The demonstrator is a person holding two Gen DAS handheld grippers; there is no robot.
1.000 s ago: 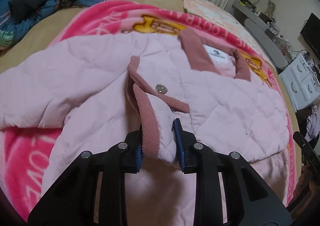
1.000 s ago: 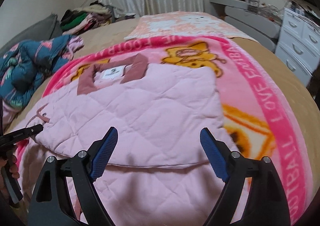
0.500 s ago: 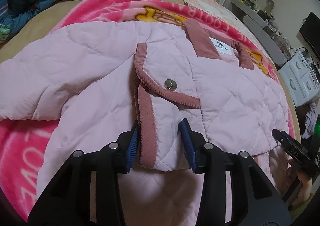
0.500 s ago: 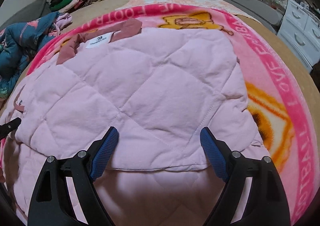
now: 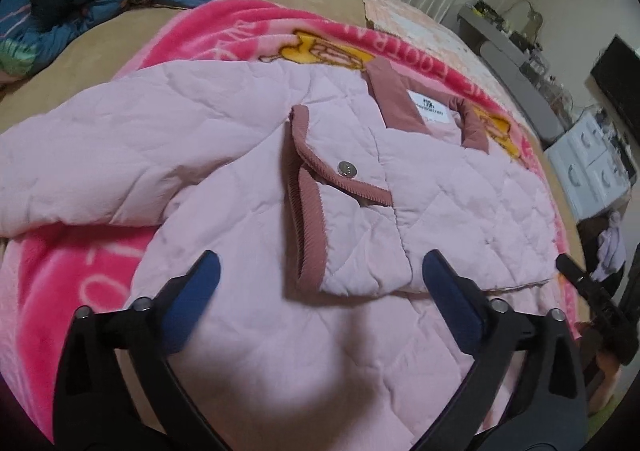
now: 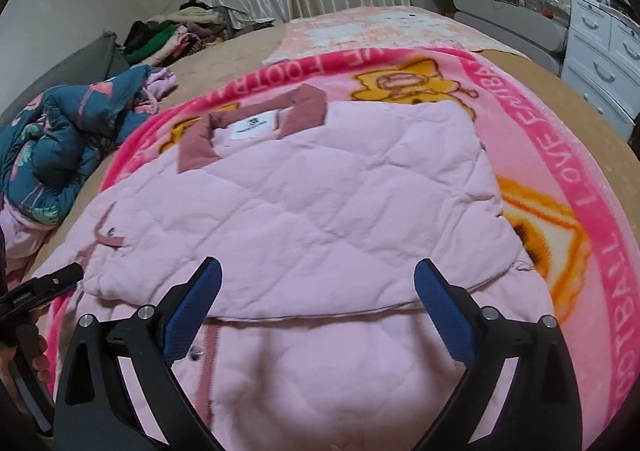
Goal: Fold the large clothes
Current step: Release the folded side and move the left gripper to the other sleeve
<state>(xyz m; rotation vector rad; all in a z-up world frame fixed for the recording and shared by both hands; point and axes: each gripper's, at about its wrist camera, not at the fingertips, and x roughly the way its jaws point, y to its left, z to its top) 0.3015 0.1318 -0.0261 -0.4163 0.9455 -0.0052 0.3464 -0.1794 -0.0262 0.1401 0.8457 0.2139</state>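
A pale pink quilted jacket (image 5: 224, 155) with a dusty-rose collar lies spread on a pink cartoon blanket (image 5: 80, 271) on the bed. Its sleeve cuff (image 5: 344, 235), rose-trimmed with a metal snap, lies folded across the chest. My left gripper (image 5: 320, 291) is open and empty, just in front of the cuff. In the right wrist view the jacket (image 6: 320, 211) lies with its side folded over, and my right gripper (image 6: 316, 291) is open and empty above the lower body. The left gripper's tip (image 6: 48, 283) shows at the left edge.
A blue patterned quilt (image 6: 60, 139) is bunched at the bed's left side. A clothes pile (image 6: 172, 35) lies by the curtains. White drawers (image 6: 600, 51) and a grey shelf stand on the right. The blanket (image 6: 580, 171) reaches the bed's right edge.
My left gripper opened and let go of the sleeve cuff, which now lies flat on the jacket's chest. It then backed off a little. My right gripper stayed open and shifted back slightly.
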